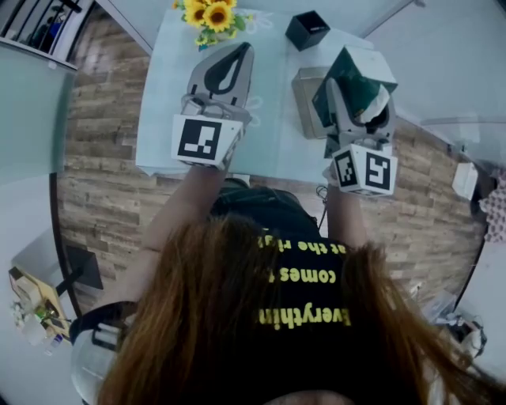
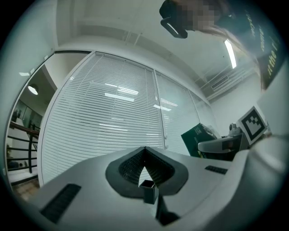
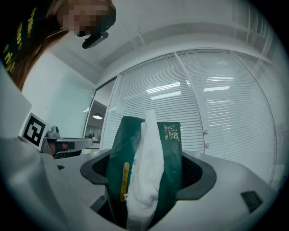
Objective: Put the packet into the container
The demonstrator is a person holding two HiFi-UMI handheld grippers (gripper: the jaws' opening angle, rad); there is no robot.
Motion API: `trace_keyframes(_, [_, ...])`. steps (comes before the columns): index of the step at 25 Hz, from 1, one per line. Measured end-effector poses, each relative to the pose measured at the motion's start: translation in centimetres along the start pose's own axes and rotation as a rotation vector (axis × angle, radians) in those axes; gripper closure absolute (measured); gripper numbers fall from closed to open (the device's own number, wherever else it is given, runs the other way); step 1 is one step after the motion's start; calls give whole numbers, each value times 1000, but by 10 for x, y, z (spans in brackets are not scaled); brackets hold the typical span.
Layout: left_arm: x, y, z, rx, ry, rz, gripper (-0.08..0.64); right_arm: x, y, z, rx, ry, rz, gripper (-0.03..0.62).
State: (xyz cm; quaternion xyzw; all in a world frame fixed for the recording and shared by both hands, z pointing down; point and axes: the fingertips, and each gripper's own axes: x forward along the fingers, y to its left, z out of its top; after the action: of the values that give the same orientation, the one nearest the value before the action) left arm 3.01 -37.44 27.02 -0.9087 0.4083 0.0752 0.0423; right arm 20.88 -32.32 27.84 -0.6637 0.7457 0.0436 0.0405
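A dark green tissue packet (image 3: pixel 169 149) with white tissue sticking out of its slit stands upright between the jaws of my right gripper (image 3: pixel 149 169), which is shut on it. In the head view the packet (image 1: pixel 360 67) is held over the right part of the white table, with my right gripper (image 1: pixel 360 99) just right of a grey open container (image 1: pixel 303 95). My left gripper (image 1: pixel 237 59) hovers over the table's middle with its jaw tips touching and nothing held. In its own view the left gripper (image 2: pixel 144 151) points at window blinds.
A small black box (image 1: pixel 307 30) stands at the table's far edge, and a bunch of sunflowers (image 1: pixel 212 16) sits at the far left. The white table (image 1: pixel 162 119) stands on a wood-plank floor. The person's head and shoulders fill the lower head view.
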Motion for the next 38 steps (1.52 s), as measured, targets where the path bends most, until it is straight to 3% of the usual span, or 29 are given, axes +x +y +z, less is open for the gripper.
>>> trace_keyframes(11, [17, 10, -24, -40, 47, -7, 558, 15, -11, -22, 17, 61, -25, 192])
trace_keyframes(25, [41, 2, -30, -38, 65, 32, 558, 32, -43, -39, 32, 143, 57, 192])
trace_keyframes(38, [51, -3, -31, -41, 55, 41, 558, 40, -46, -95, 39, 367, 153, 192])
